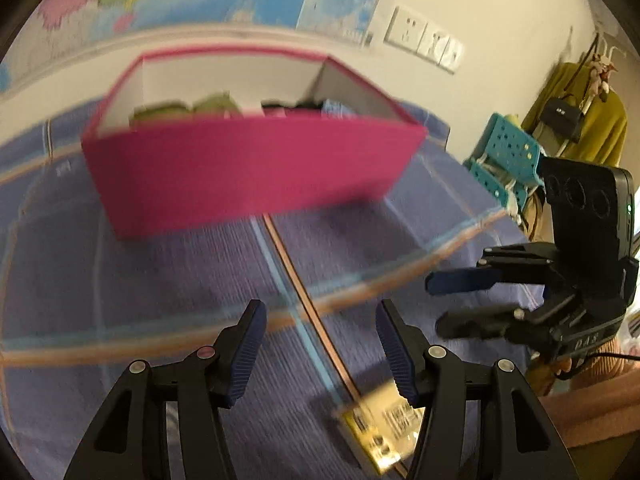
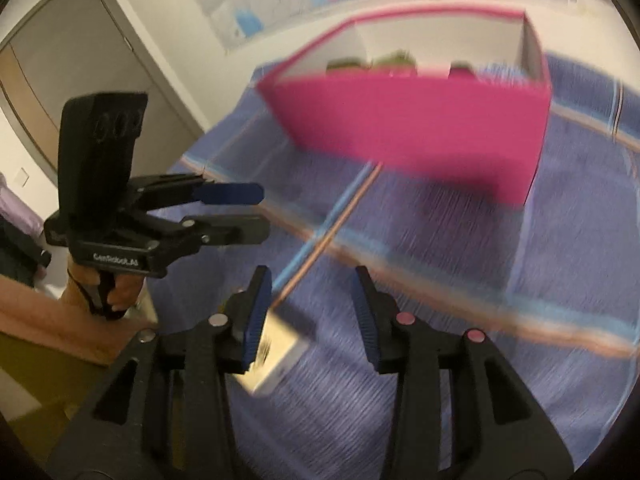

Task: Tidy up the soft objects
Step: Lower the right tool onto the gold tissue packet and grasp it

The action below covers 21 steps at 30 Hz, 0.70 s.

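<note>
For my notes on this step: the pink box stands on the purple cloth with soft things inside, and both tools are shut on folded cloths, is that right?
Not quite: both the left tool and the right tool stand open with nothing between their fingers, as each wrist view shows. The rest holds: the pink box stands on the purple cloth with soft things inside.

Green, black and pale blue soft objects (image 1: 224, 106) lie inside the pink box (image 1: 248, 168).

left gripper (image 1: 320, 344): fingers apart, empty, tilted down | right gripper (image 2: 314, 312): fingers apart, empty, tilted down
</note>
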Available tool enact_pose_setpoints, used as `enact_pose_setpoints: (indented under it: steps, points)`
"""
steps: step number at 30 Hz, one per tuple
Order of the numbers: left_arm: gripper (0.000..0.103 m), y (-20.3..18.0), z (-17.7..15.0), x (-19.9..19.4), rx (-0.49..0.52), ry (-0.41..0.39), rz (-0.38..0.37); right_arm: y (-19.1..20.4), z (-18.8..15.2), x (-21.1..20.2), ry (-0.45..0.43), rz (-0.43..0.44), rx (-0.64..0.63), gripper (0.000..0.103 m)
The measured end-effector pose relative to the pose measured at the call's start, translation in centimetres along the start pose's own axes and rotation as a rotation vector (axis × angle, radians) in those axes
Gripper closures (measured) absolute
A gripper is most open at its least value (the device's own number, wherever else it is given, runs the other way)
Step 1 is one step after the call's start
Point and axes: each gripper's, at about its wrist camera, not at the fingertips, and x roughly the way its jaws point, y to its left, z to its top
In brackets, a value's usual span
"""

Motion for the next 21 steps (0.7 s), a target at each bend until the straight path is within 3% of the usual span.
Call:
enact_pose_setpoints:
  steps: [9, 21]
  points:
    - [0.045, -0.9, -2.5, 0.6, -0.007, 0.074, -0.008, 0.7, -2.8, 1.9, 0.056, 0.049, 0.063, 0.059]
    - [0.047, -1.5, -5.3, 0.4, -0.036, 0.144, -0.094, 1.2, -4.4, 2.2, 0.057, 0.063, 0.109, 0.059]
